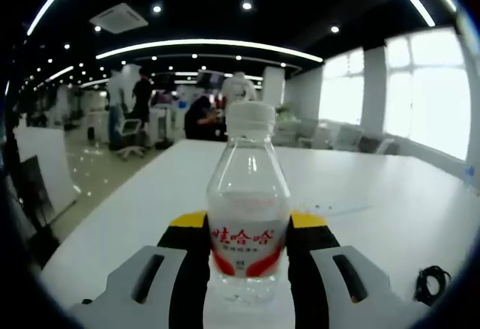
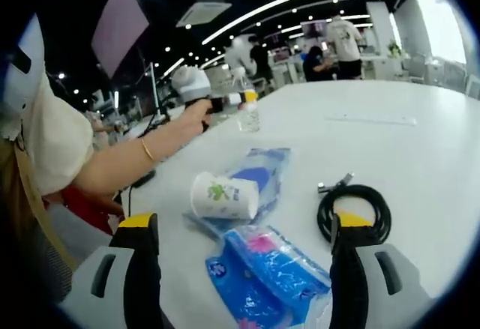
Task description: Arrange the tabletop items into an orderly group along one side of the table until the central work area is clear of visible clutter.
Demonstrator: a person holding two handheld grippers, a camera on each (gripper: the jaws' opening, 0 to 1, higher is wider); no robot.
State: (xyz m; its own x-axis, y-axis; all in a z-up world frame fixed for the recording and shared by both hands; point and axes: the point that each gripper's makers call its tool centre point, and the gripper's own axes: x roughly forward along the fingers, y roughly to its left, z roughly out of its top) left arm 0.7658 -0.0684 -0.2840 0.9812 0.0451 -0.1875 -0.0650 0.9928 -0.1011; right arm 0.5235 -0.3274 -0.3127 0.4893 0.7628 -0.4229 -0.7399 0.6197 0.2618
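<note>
A clear water bottle (image 1: pixel 247 179) with a white cap and a red label stands upright on the white table (image 1: pixel 390 194). My left gripper (image 1: pixel 247 222) is shut on it, its yellow-tipped jaws pressing both sides. In the right gripper view, a person's hand holds that left gripper (image 2: pixel 217 103) against the bottle (image 2: pixel 248 113) at the far side. My right gripper (image 2: pixel 244 222) is open above the table. Ahead of its jaws are a paper cup (image 2: pixel 221 195) on its side, two blue plastic packs (image 2: pixel 274 265) (image 2: pixel 262 168) and a coiled black cable (image 2: pixel 354 209).
The black cable (image 1: pixel 431 284) also lies at the lower right in the left gripper view. A thin flat strip (image 2: pixel 371 119) rests further along the table (image 2: pixel 435 142). The person's forearm (image 2: pixel 127 157) reaches over the left edge. Chairs and people are beyond the far end.
</note>
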